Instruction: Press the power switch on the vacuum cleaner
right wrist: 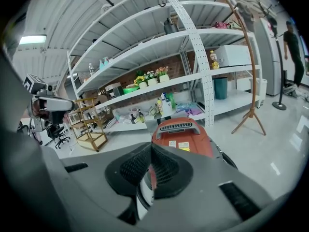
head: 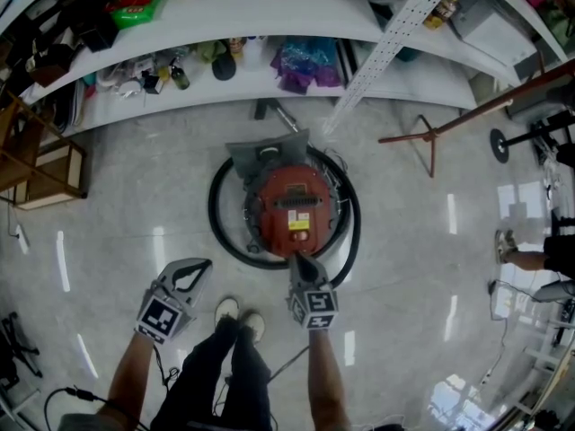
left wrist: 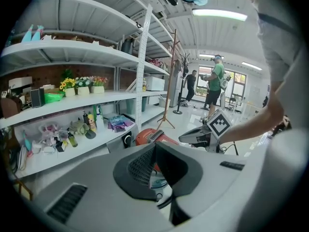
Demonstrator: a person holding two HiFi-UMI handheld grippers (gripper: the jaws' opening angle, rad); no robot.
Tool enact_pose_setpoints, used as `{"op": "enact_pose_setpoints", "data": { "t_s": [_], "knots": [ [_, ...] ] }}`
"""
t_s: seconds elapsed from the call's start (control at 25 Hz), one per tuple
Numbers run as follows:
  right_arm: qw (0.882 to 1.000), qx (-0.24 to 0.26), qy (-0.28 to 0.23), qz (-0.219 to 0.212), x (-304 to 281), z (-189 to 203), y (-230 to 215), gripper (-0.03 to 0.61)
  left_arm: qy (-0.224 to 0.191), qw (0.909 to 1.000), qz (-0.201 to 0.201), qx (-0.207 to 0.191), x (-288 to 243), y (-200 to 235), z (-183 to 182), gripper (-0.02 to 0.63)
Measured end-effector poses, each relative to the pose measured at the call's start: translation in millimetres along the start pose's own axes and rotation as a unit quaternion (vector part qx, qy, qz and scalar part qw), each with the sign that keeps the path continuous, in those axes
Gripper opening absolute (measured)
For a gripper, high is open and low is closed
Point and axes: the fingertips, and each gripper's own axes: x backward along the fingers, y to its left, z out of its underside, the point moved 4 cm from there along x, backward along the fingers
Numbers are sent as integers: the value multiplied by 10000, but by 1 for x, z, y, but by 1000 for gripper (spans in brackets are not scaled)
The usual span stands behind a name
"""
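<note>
A round red vacuum cleaner [head: 292, 206] stands on the floor in front of me, ringed by its black hose [head: 220, 232]. My right gripper [head: 296, 257] is shut and empty, its tip resting at the vacuum's near rim just below a yellow label [head: 299, 220]. In the right gripper view the closed jaws lie over the red body [right wrist: 186, 134] below its grey handle [right wrist: 176, 125]. The switch itself I cannot make out. My left gripper [head: 205, 263] hangs shut and empty to the left of the hose, clear of the vacuum [left wrist: 147, 137].
White shelving [head: 269, 79] full of small goods runs behind the vacuum. A wooden coat stand [head: 431, 137] stands right of it and a wooden rack [head: 45, 173] to the left. My shoes [head: 238, 317] are near the hose. Another person's leg [head: 530, 259] is at far right.
</note>
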Motion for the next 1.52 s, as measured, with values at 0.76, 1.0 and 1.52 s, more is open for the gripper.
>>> {"op": "enact_pose_setpoints", "data": {
  "t_s": [0.76,1.0,1.52],
  "knots": [
    [9998,5,72,181,-49,31,-27,11,142,9999,-40,-34,-12,3,33,-8],
    [9996,45,146,255,-55,36,-35,12,150,9999,-40,-16,-16,4,37,-8],
    [9993,18,223,302,-62,42,-40,12,207,9997,-42,115,-17,8,47,-8]
  ]
}}
